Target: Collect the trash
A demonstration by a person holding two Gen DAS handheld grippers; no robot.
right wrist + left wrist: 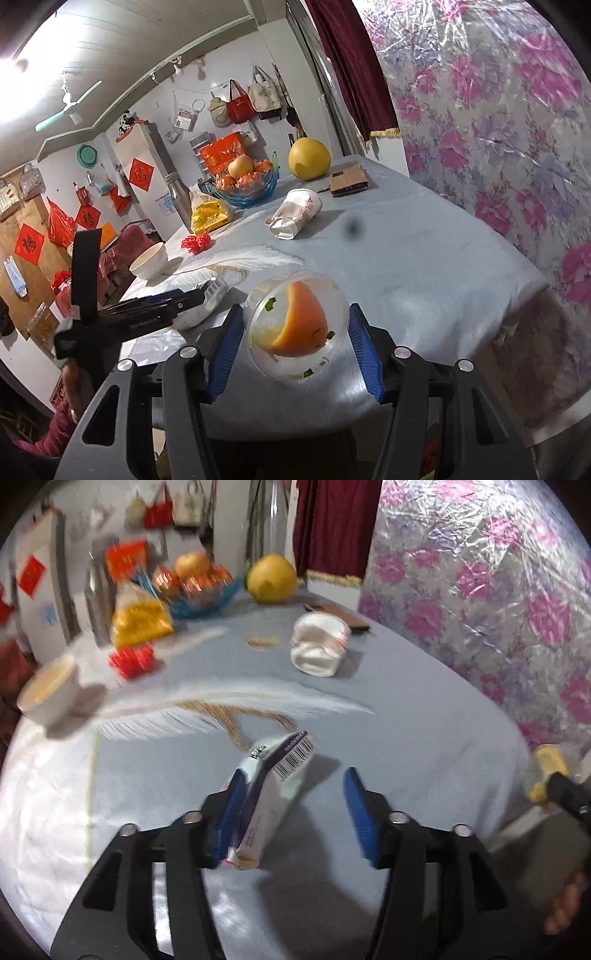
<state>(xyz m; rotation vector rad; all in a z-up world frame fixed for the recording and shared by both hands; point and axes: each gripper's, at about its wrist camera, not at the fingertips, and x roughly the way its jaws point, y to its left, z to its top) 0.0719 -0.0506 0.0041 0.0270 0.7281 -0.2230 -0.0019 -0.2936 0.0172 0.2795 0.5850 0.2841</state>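
Small carton (271, 794) is lying between the spread fingers of the left gripper (295, 812), against the left pad, long axis pointing away. Plastic cup (297, 325) is being clamped by the right gripper (295, 343) above the table's (424, 266) near edge.

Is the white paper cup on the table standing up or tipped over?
Tipped over. The paper cup lies on its side on the table, crumpled, its open mouth facing the pomelo.

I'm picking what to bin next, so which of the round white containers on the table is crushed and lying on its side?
The white paper cup, near the brown wallet. It is dented and tipped over, while the white bowl by the table's edge stands upright and whole.
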